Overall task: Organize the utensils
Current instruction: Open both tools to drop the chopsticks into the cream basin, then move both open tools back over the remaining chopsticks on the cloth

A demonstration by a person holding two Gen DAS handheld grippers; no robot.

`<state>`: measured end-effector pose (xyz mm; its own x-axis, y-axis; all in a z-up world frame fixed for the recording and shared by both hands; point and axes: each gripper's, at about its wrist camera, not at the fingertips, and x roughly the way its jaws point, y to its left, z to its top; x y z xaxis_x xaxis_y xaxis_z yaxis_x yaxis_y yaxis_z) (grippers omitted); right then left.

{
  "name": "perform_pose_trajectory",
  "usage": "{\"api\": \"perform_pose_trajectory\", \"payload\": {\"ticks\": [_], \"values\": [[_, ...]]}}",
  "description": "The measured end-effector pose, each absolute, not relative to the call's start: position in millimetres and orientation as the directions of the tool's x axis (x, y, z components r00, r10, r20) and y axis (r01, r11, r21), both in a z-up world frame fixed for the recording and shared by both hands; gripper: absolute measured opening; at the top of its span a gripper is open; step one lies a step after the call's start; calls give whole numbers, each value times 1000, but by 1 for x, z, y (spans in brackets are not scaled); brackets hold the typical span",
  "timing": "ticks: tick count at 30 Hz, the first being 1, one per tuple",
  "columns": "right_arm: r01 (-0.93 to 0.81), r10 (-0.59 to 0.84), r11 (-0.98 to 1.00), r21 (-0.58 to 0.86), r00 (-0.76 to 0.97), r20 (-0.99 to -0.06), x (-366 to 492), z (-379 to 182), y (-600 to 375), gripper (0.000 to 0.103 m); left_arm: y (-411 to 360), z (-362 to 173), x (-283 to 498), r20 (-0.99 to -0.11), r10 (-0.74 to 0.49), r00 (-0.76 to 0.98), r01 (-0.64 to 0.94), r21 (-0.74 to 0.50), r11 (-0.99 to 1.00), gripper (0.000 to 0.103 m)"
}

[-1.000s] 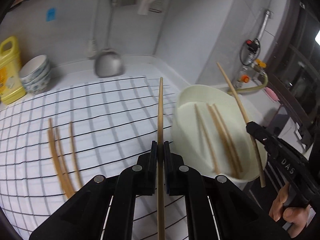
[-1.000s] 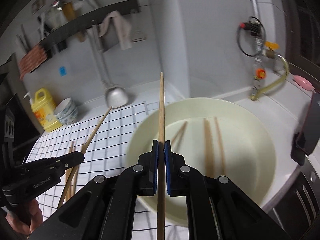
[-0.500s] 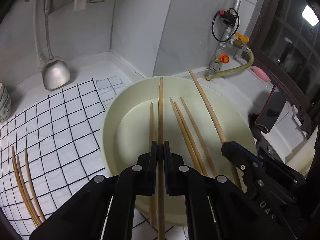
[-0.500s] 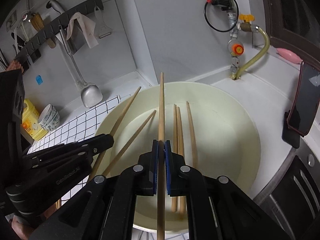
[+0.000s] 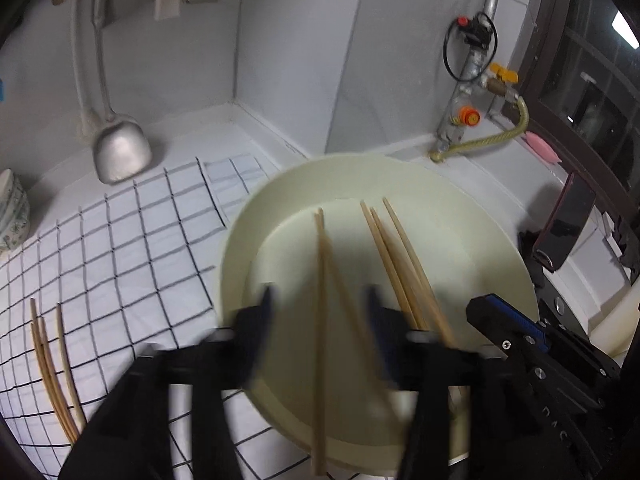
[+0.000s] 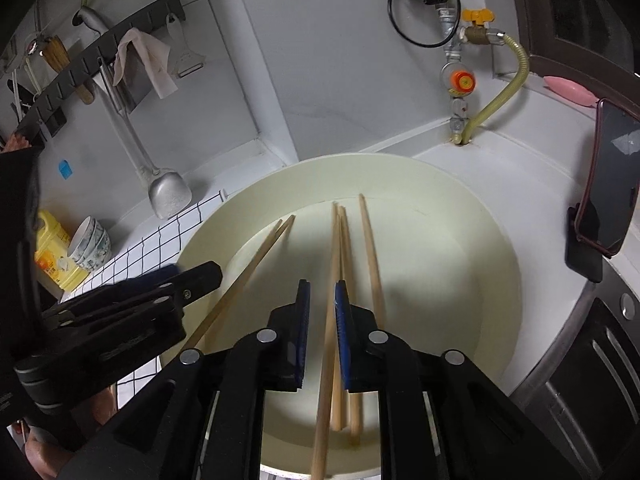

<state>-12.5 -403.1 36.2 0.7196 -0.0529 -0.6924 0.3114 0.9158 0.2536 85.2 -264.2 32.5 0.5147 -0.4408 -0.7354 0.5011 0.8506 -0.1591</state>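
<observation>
Chopsticks of pale, slender wood lie inside a round, smooth cream basin on a white counter. Both hand-held grippers hang over the basin with jaws parted. The left gripper, blurred black plastic, has one stick running loose between its spread fingers. The right gripper, black with ridged blue pads, is narrowly apart around another stick, not clamping it. Three more sticks rest on a white cloth with a black grid, left of the basin. A dull metal ladle hangs by the wall; a yellow jug and stacked patterned bowls stand near. Lettering on the gripper bodies is too blurred to read.
</observation>
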Motion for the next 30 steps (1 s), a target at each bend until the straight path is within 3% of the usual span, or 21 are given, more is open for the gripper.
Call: {"api": "perform_pose_trajectory", "payload": {"ticks": [1, 8, 30], "values": [[312, -53, 915, 256, 721, -691, -13, 37, -404, 12, -260, 37, 83, -717, -440, 541, 492, -156, 857, 76], [323, -79, 916, 238, 727, -682, -17, 44, -403, 21, -234, 52, 83, -709, -405, 577, 434, -154, 888, 80], [180, -15, 969, 169, 725, -688, 0, 48, -343, 42, -143, 46, 67, -715, -326, 619, 317, -152, 936, 84]]}}
